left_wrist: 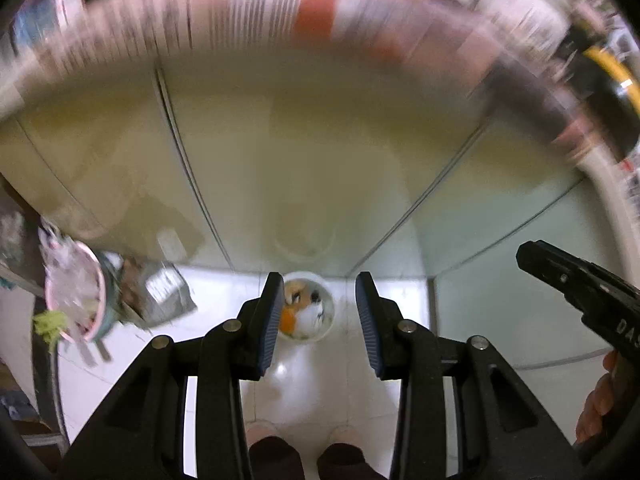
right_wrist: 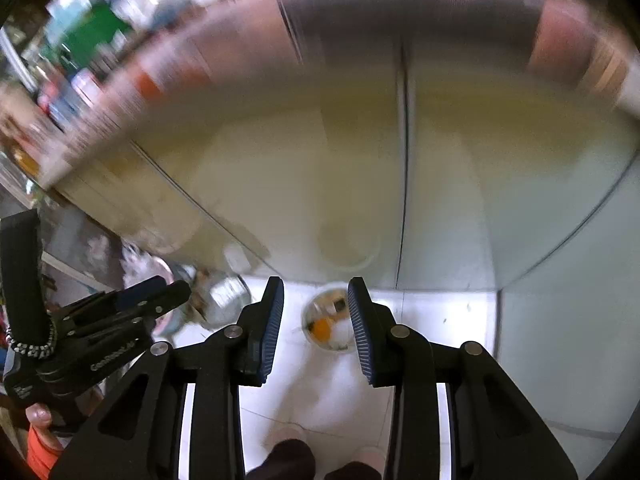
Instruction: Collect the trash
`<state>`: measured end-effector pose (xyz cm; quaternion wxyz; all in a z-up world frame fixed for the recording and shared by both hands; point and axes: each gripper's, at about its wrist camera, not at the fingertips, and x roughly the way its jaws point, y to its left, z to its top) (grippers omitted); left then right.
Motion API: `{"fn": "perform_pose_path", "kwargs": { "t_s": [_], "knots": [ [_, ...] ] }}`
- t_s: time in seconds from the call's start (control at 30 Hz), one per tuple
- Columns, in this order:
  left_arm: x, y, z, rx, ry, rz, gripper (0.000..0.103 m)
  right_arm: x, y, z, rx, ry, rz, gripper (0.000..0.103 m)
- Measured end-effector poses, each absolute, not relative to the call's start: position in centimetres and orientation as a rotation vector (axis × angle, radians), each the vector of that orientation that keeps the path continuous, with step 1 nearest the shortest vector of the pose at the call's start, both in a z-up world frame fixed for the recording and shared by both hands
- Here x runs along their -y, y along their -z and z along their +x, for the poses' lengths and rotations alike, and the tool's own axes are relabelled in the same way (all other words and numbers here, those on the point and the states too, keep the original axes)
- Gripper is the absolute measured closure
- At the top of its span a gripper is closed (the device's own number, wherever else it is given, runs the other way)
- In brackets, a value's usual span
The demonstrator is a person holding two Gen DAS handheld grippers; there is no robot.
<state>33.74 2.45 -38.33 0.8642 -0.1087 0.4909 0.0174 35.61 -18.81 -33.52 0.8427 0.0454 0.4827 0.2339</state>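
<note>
White floor tiles (left_wrist: 400,300) below, both tongs (left_wrist: 320,316) (right_wrist: 316,320) angled downward, spread, empty, blurred bucket (left_wrist: 308,308) perhaps holding trash.

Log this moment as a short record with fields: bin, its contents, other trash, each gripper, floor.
bin: small white bin standing on the floor against the cabinet doors, straight ahead of both grippers
contents: orange and white trash, too blurred to name
other trash: pink tub of crumpled scraps to the left, silver wrapper beside it
left gripper: open, nothing between its pads
right gripper: open, nothing held
floor: white tile
</note>
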Motion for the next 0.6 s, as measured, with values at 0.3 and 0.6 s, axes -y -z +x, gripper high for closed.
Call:
{"fn": "perform_pose_path", "kwargs": {
  "t_s": [0.3,0.6],
  "knots": [
    [0.5,14.6,23.5,-0.677,-0.001,-0.194,0.054,24.7,10.8,26.7,-0.647,-0.524,0.126,0.073],
    [0.3,3.4,11.0,-0.425,0.004,-0.105,0.022,23.3,2.2,14.3,-0.39,-0.448,0.092,0.042]
  ]
}}
